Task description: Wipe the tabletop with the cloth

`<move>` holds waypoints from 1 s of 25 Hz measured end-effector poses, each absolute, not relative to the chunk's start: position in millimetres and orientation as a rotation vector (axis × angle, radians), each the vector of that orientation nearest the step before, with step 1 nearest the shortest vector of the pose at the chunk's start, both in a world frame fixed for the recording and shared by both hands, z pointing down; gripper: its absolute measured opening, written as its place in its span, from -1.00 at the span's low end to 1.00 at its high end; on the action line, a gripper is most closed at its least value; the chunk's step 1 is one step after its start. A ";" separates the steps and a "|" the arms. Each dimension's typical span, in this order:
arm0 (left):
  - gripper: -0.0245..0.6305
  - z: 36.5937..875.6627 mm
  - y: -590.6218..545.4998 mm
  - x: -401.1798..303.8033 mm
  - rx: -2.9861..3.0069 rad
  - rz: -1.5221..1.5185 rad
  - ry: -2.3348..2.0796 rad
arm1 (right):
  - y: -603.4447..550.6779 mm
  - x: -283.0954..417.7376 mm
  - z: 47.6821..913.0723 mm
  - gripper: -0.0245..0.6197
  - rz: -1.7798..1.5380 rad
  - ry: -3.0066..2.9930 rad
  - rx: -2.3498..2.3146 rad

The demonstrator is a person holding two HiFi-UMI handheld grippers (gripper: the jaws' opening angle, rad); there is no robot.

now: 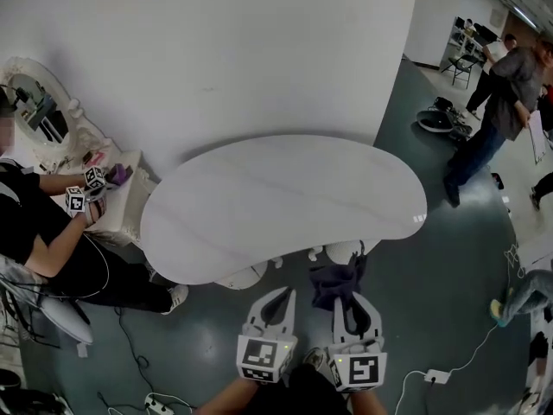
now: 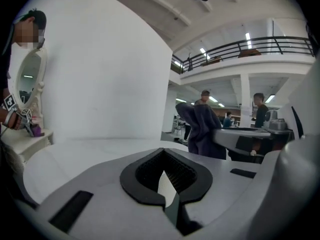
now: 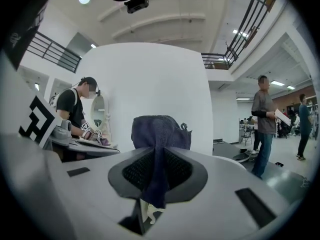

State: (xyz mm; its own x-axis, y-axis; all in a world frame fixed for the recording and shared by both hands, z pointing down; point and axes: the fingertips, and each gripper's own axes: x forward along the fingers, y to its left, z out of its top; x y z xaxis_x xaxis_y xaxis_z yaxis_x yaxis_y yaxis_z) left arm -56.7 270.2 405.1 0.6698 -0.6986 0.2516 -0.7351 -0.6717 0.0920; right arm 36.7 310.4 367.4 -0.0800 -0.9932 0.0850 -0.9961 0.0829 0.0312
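Side by side, left tool (image 1: 280, 296) jaws together and empty, right tool (image 1: 352, 299) jaws pinched on cloth (image 1: 332, 283)

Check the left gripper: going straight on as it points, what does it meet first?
Probably the near edge of the white tabletop: the left gripper points at it with nothing between. Height is unclear, so it might instead skim over the top. The cloth in the right gripper is off that line.

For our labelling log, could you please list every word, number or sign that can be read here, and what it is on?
No readable text anywhere.
Cubes on the left gripper and right gripper: black-and-white square patterns, no letters.
Papers held by a standing person: too small to read.
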 end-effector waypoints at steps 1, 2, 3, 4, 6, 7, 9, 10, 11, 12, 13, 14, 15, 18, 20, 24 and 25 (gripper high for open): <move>-0.92 400.7 276.2 -53.7 2.706 0.272 -1.179 | 316.9 38.7 362.7 -0.80 0.035 -2.259 2.073; -0.92 396.9 281.4 -50.8 2.715 0.256 -1.185 | 322.4 40.2 358.4 -0.80 0.015 -2.271 2.072; -0.92 394.1 286.1 -47.5 2.725 0.246 -1.187 | 326.9 41.7 355.0 -0.80 -0.005 -2.283 2.072; -0.92 392.1 290.2 -43.7 2.735 0.241 -1.185 | 330.6 43.7 352.6 -0.80 -0.021 -2.293 2.071; -0.92 390.1 297.0 -34.6 2.754 0.241 -1.175 | 336.5 49.7 350.8 -0.80 -0.040 -2.299 2.074; -0.92 389.3 299.6 -29.9 2.763 0.243 -1.169 | 338.9 53.0 350.6 -0.80 -0.044 -2.297 2.079; -0.92 386.1 302.8 -21.2 2.777 0.241 -1.159 | 341.9 58.6 348.2 -0.80 -0.055 -2.295 2.090; -0.92 383.6 303.4 -17.4 2.783 0.237 -1.154 | 342.5 60.9 345.7 -0.80 -0.063 -2.295 2.095; -0.92 381.1 303.6 -13.9 2.789 0.234 -1.150 | 342.9 63.0 343.1 -0.80 -0.070 -2.293 2.097; -0.92 378.8 303.8 -10.5 2.796 0.233 -1.144 | 343.4 65.0 340.8 -0.80 -0.074 -2.289 2.099; -0.92 377.0 304.3 -7.1 2.802 0.232 -1.137 | 343.9 67.2 338.5 -0.80 -0.081 -2.286 2.101; -0.92 375.7 304.9 -3.9 2.808 0.232 -1.130 | 344.4 69.5 336.5 -0.80 -0.089 -2.284 2.105; -0.92 374.8 305.4 -1.0 2.812 0.230 -1.124 | 344.9 72.1 334.9 -0.80 -0.094 -2.281 2.112; -0.92 374.5 306.2 6.6 2.825 0.232 -1.106 | 345.8 79.9 333.9 -0.80 -0.099 -2.264 2.129; -0.92 376.0 307.0 11.5 2.832 0.237 -1.091 | 346.8 84.6 336.4 -0.80 -0.083 -2.252 2.140; -0.92 377.2 307.0 18.4 2.836 0.244 -1.069 | 346.4 92.7 337.9 -0.80 -0.086 -2.234 2.151; -0.92 376.5 306.4 19.0 2.837 0.245 -1.068 | 345.6 94.1 337.5 -0.80 -0.087 -2.229 2.153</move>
